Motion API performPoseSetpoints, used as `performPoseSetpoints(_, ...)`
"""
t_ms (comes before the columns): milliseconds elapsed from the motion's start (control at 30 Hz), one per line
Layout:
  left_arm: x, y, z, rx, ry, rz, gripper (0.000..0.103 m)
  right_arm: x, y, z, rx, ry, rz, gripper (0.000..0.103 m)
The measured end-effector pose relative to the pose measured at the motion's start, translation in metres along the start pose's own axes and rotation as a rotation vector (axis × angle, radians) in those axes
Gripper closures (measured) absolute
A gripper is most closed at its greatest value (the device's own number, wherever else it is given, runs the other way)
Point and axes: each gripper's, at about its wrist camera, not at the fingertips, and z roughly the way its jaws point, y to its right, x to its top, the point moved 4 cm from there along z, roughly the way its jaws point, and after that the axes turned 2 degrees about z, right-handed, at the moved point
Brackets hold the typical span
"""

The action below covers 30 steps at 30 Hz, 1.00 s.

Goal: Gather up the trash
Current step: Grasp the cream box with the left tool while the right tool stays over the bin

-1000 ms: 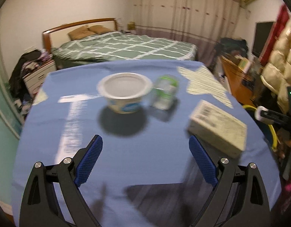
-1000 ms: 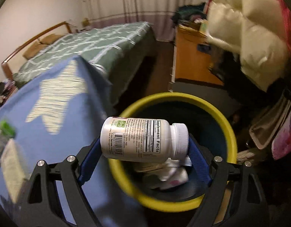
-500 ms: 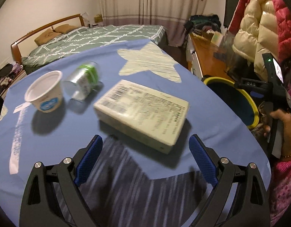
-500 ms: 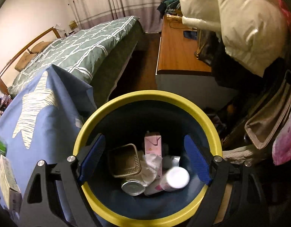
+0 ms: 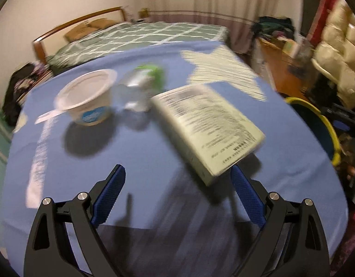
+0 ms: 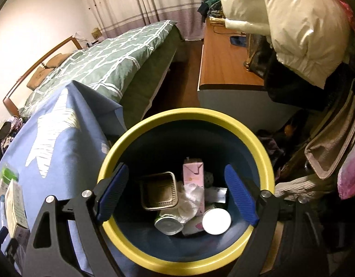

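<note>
Inside bin (image 6: 258, 143): discarded bottle (image 6: 216, 221).

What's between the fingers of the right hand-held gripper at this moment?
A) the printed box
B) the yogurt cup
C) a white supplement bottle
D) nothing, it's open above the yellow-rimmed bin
D: the right hand-held gripper hangs open and empty over the yellow-rimmed bin, with only trash such as the pink carton lying far below it.

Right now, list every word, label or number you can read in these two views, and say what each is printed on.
None can be read.
Flat pale cardboard box on the blue tablecloth: black print lines, motion-blurred.
White plastic cup: blue label, blurred.
Pink carton in the yellow-rimmed bin: small logo, too small.
</note>
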Motion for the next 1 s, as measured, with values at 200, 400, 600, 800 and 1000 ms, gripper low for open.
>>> performPoseSetpoints(200, 0.001, -0.067, 0.001, 0.098, -0.002, -0.120, 0.012, 0.001, -0.014, -0.004, 0.013, 0.009, -0.022, 0.022)
performPoseSetpoints(400, 0.019, -0.031, -0.003, -0.077, 0.033, -0.041, 0.012, 0.001, -0.028, -0.007, 0.021, 0.014, -0.043, 0.022)
performPoseSetpoints(600, 0.034, 0.004, 0.018, -0.136, -0.002, -0.003, 0.012, -0.001, -0.032, -0.006, 0.025, 0.009, -0.054, 0.022)
performPoseSetpoints(800, 0.039, 0.016, 0.039, -0.117, -0.068, -0.009, 0.012, -0.003, -0.032, -0.002, 0.037, -0.003, -0.052, 0.022)
performPoseSetpoints(1000, 0.042, 0.016, 0.053, -0.083, -0.079, -0.015, 0.029, -0.004, -0.028, 0.001, 0.044, -0.009, -0.043, 0.022)
